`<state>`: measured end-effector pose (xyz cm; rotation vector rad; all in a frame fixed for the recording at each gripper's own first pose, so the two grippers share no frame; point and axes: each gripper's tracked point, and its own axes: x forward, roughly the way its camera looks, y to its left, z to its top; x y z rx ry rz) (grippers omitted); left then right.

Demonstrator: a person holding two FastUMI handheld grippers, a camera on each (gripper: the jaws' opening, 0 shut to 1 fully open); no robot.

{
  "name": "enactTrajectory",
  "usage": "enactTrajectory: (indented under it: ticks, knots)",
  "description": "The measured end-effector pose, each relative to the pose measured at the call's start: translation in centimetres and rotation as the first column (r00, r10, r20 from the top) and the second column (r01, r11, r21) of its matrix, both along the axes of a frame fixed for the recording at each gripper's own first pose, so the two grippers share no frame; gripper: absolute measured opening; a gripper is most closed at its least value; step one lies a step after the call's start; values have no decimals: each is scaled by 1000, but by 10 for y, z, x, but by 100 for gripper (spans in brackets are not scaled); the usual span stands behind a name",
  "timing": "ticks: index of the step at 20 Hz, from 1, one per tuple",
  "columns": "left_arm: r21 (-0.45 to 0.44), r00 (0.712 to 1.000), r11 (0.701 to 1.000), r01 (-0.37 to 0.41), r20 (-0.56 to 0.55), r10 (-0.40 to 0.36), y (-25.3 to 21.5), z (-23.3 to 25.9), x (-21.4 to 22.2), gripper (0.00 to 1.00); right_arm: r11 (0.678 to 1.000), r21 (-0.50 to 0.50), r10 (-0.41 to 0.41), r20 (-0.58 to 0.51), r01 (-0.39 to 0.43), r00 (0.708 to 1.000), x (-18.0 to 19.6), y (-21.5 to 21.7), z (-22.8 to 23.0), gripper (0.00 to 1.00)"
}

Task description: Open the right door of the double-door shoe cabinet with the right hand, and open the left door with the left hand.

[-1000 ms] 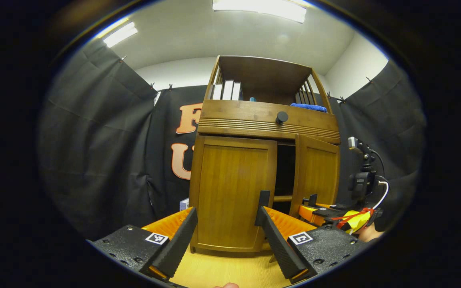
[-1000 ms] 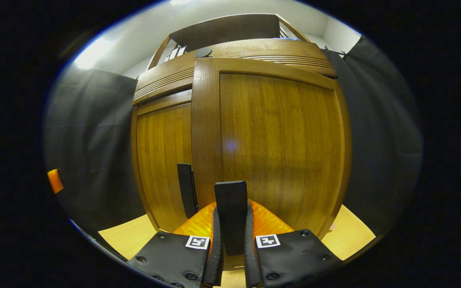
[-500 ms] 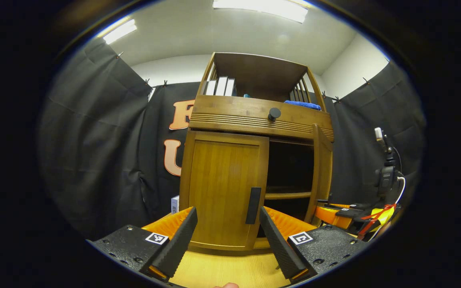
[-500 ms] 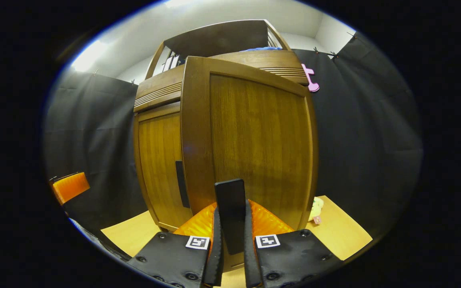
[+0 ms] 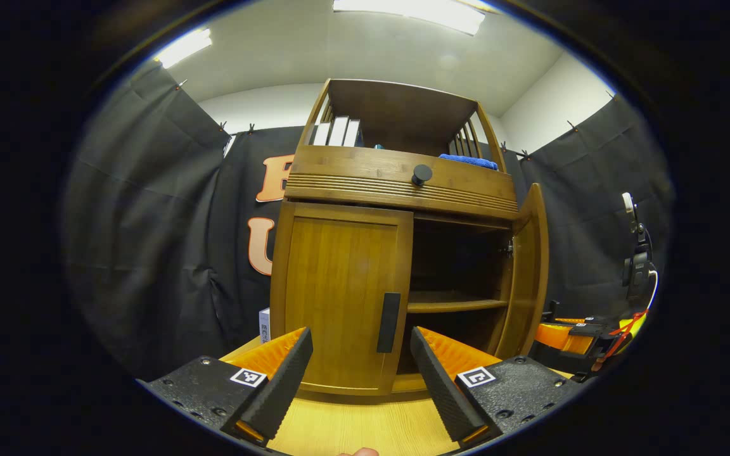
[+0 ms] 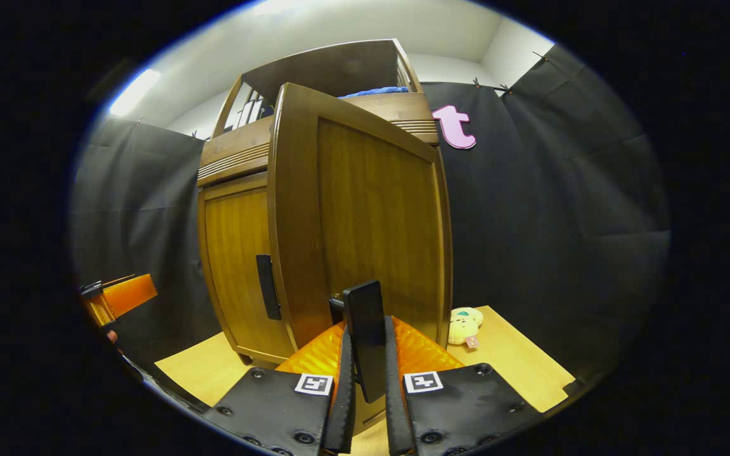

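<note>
Cabinet (image 5: 397, 183) stands on the pale wood floor (image 5: 352, 427) against the black cloth, and its right door (image 6: 365, 215) now hangs far out on its hinge. A second ago that door was barely ajar; in the left gripper view it has swung round until its panel sits nearly edge-on (image 5: 530, 266), baring a dark interior and a shelf (image 5: 457, 305). The right gripper (image 6: 365, 405) has its jaws clamped on the right door's black handle (image 6: 366, 335), as they were throughout the swing. So the first half of the task looks close to done. The left door (image 5: 339, 297) remains closed, its handle (image 5: 389, 322) untouched. The left gripper (image 5: 362, 380) waits in front of it, jaws wide apart, roughly lined up with that handle. A small plush toy (image 6: 464, 324) lies on the floor beyond the open door.
</note>
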<state>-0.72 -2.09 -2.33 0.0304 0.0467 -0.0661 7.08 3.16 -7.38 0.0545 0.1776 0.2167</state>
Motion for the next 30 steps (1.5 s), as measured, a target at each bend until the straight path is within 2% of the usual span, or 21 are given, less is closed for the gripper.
enactTrajectory:
  ticks: [3, 4, 6, 10, 11, 12, 14, 15, 16, 17, 19, 20, 22, 30]
  knots:
    - [3, 1000, 1000, 24, -3, -24, -8, -2, 0, 92, 1000, 3, -31, 11, 31, 999, 0, -12, 2, 27]
    - [3, 1000, 1000, 29, -4, -29, -9, -4, 1, 95, 999, -3, -38, 10, 38, 999, -1, -16, 1, 27]
    - [2, 999, 999, 39, -6, -39, -10, -4, 3, 92, 998, -19, -53, 9, 53, 999, -2, -23, -1, 27]
    - [2, 999, 999, 46, -5, -46, -11, -6, 3, 95, 994, -54, -94, 12, 95, 995, -5, -41, 1, 27]
    - [0, 999, 999, 48, -6, -48, -11, -7, 4, 92, 993, -57, -106, 10, 107, 994, -5, -45, 2, 27]
    - [-2, 999, 999, 52, -9, -52, -14, -9, 3, 95, 992, -57, -116, 5, 116, 993, -5, -48, 0, 27]
    - [-2, 998, 998, 58, -17, -58, -16, -13, 6, 95, 987, -69, -145, -4, 144, 989, -5, -62, -5, 27]
    - [-1, 998, 998, 60, -20, -60, -17, -14, 6, 91, 983, -85, -165, 1, 165, 986, -5, -71, -5, 31]
    - [0, 998, 998, 63, -22, -63, -18, -14, 7, 92, 978, -102, -184, 11, 184, 983, -7, -83, -7, 22]
    - [0, 998, 998, 66, -24, -66, -19, -15, 6, 92, 973, -112, -203, 12, 203, 979, -9, -97, -8, 19]
    - [-2, 997, 997, 71, -24, -71, -22, -16, 4, 92, 979, -80, -187, 5, 187, 982, -9, -108, -8, 19]
    - [-1, 997, 997, 73, -22, -73, -23, -16, 5, 92, 982, -79, -169, 9, 170, 985, -23, -117, 0, 19]
    - [0, 997, 997, 77, -20, -77, -25, -16, 3, 92, 987, -95, -129, 23, 131, 991, -22, -123, 1, 21]
    - [-7, 996, 996, 86, -13, -86, -25, -12, -1, 92, 998, -54, -9, 14, 10, 1000, -26, -176, -4, 20]
